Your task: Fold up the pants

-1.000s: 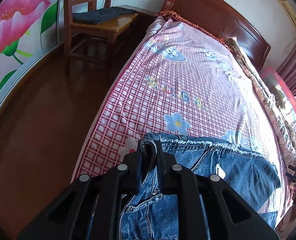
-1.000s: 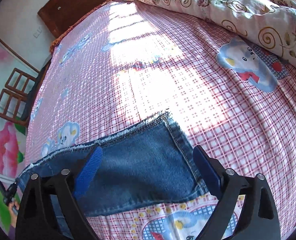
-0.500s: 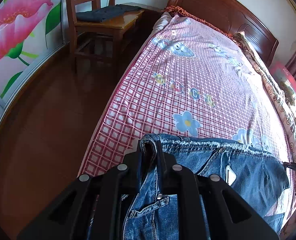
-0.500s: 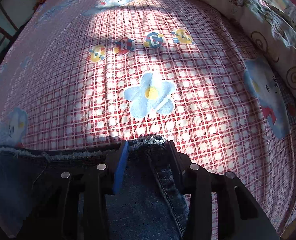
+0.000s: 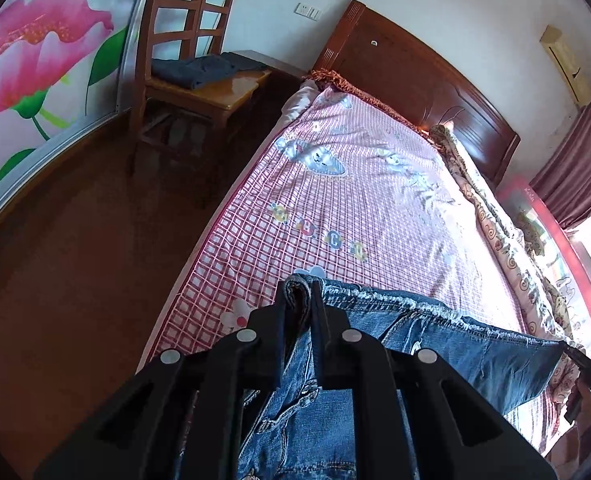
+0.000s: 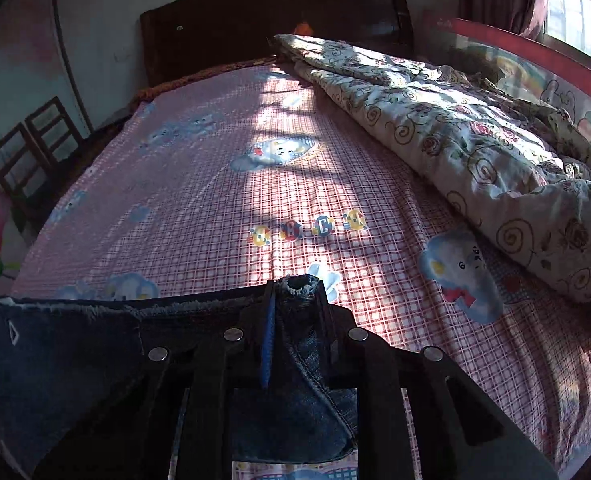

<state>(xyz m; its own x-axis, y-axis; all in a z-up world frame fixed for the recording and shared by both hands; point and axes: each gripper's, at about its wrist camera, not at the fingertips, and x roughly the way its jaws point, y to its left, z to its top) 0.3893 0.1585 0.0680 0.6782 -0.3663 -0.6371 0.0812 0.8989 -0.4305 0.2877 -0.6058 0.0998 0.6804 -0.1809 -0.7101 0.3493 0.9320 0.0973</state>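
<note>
Blue denim pants (image 5: 435,344) with a frayed edge hang stretched between my two grippers above the near end of the bed. My left gripper (image 5: 298,296) is shut on one corner of the pants, near the bed's left edge. My right gripper (image 6: 301,292) is shut on the other frayed corner of the pants (image 6: 67,344), which spread left from it in shadow. The right gripper also shows at the far right of the left wrist view (image 5: 587,364).
The bed has a pink checked sheet (image 5: 355,200) (image 6: 215,208) and a dark wooden headboard (image 5: 423,76). A floral quilt (image 6: 475,152) lies bunched along the right side. A wooden chair (image 5: 191,80) with folded dark clothes stands left of the bed on brown floor.
My right gripper went from open over the flat pants leg to shut on its frayed corner. Both grippers have lifted, and the views now look further up the bed.
</note>
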